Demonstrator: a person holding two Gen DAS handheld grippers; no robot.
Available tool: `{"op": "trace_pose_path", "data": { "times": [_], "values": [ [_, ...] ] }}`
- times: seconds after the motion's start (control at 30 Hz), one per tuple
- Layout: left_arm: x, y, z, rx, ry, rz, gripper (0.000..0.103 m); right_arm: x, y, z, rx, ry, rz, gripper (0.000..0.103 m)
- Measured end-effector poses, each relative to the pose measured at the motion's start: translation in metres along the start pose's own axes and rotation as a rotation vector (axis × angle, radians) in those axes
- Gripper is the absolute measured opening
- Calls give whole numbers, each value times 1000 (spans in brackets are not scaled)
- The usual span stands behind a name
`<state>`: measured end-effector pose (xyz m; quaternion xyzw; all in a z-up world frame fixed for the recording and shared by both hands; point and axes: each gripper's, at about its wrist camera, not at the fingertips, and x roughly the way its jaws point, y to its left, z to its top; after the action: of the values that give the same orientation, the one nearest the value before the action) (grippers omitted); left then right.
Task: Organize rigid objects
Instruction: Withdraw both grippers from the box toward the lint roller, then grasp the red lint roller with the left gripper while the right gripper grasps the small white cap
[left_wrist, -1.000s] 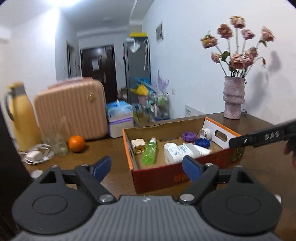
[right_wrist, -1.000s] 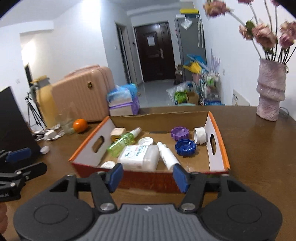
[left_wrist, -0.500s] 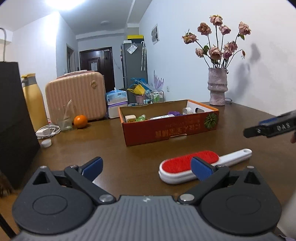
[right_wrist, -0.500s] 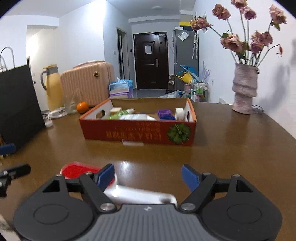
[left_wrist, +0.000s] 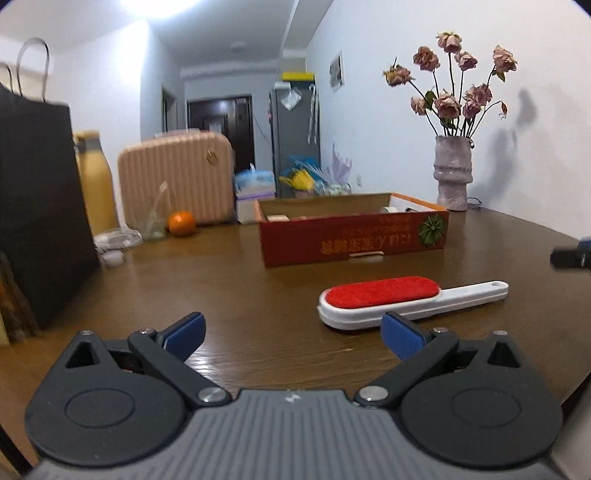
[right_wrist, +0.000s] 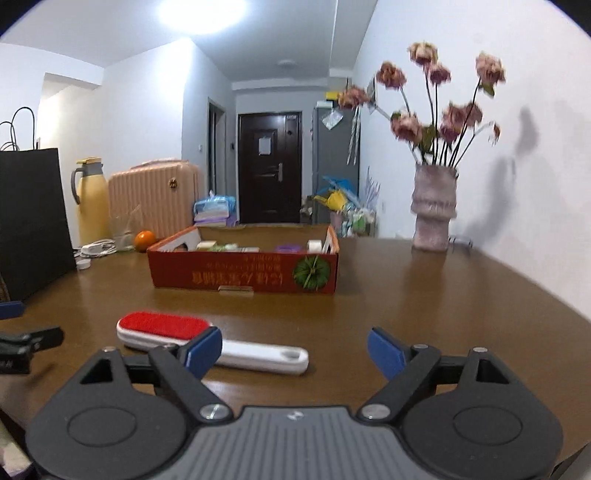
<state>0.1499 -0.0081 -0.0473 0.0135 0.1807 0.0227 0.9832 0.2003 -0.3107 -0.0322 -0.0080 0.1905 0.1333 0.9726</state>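
Lint brush (left_wrist: 408, 301), red pad up with a white handle, is lying flat on the brown wooden table (left_wrist: 236, 280) before the red cardboard box (left_wrist: 352, 238). Left gripper (left_wrist: 291, 334) and right gripper (right_wrist: 294, 350) are both hovering spread wide, holding nothing.

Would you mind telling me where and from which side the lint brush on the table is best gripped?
Probably by its narrow white handle, with the right gripper coming down from above. The lint brush lies flat on the table, red pad up, and the handle points toward that gripper's side. The handle is slimmer than the padded head, so open fingers should span it crosswise.
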Motion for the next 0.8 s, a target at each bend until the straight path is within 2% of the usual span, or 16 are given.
{"op": "trace_pose_path", "data": {
  "times": [0.1,0.2,0.3,0.37,0.47,0.53,0.63,0.73,0.8],
  "values": [
    [20,0,10,-33,40,-11,103,18,-9,-2,31,48,-8,79],
    [50,3,25,-108,129,-8,92,41,-22,0,101,88,-1,77],
    [76,10,35,-191,185,-30,85,67,-32,3,143,142,17,62],
    [88,13,40,-224,201,-27,82,80,-32,3,128,166,14,52],
    [103,11,46,-251,214,-50,80,93,-32,1,125,181,13,50],
    [112,6,46,-251,244,-48,75,100,-34,1,140,188,20,47],
    [120,3,40,-254,286,-48,73,110,-37,1,152,219,33,42],
    [121,6,36,-284,277,-58,74,113,-38,1,147,227,49,42],
    [121,6,36,-302,282,-77,69,115,-38,2,146,230,53,42]
  ]
}}
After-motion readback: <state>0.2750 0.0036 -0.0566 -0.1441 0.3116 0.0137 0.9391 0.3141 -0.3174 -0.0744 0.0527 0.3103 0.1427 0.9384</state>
